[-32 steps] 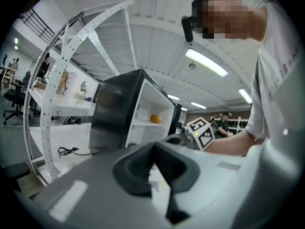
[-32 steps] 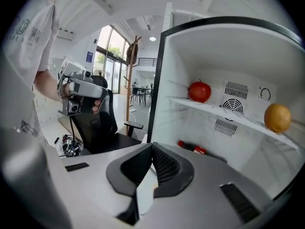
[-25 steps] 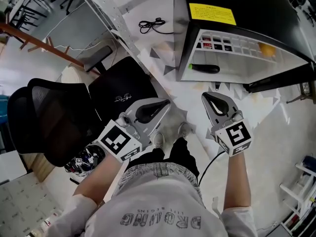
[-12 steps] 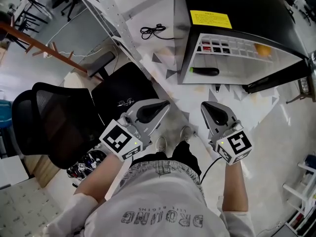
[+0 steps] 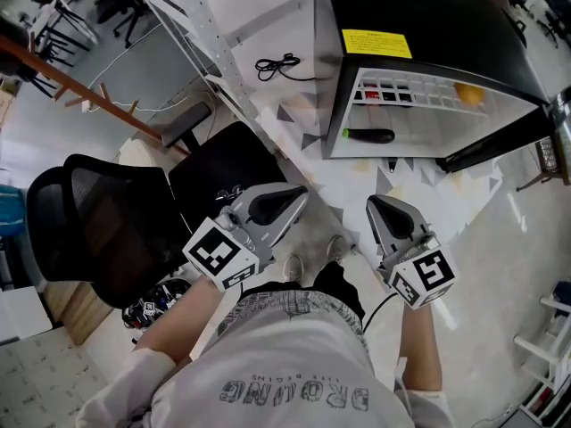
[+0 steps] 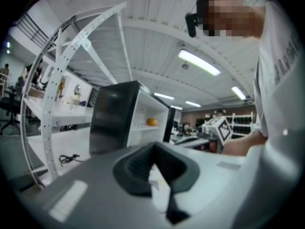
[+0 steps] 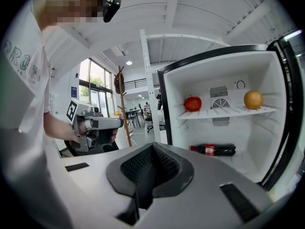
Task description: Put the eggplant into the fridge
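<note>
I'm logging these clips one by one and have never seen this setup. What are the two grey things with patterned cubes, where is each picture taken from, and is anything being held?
There is no robot here. A person holds a two-jaw gripper in each hand, and the marker cubes are part of the grippers. The head view comes from a camera on the person's head, looking down at the left gripper and the right gripper. A black office chair is at the left and an open fridge is ahead. The other two pictures come from cameras riding on each gripper, looking along its jaws. Both pairs of jaws are together with nothing between them, so neither gripper holds an eggplant. The right gripper view looks into the fridge: a red apple and an orange sit on the shelf, and a dark bottle lies below.
</note>
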### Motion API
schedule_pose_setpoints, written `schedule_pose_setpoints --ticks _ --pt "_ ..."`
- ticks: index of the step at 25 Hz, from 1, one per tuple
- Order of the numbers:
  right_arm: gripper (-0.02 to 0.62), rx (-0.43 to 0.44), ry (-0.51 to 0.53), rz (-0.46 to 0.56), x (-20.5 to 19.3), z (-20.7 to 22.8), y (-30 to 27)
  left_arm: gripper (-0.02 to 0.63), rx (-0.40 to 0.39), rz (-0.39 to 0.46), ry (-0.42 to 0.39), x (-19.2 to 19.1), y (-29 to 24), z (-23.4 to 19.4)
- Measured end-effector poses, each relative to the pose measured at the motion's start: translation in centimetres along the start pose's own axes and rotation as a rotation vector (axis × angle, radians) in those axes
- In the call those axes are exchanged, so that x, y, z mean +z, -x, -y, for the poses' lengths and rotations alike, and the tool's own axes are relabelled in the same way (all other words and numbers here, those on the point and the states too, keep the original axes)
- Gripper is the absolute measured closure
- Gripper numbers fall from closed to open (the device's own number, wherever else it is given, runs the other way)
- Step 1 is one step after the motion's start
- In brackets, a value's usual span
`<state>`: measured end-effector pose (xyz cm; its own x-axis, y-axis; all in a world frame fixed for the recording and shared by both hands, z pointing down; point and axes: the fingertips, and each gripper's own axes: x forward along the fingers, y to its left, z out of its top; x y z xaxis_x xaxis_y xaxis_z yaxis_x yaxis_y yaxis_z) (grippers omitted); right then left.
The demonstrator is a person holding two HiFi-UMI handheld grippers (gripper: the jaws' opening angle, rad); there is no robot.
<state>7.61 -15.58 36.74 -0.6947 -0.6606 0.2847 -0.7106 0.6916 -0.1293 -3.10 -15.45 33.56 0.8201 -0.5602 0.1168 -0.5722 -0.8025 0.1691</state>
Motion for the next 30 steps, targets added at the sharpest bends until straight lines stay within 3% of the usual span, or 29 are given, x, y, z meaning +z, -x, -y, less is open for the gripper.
schedule_pose_setpoints --ticks 30 --pt "0.592 -0.021 0.001 0.024 0.4 0.0 2.5 0.598 0.012 0.0 -0.018 0.3 0.7 1.3"
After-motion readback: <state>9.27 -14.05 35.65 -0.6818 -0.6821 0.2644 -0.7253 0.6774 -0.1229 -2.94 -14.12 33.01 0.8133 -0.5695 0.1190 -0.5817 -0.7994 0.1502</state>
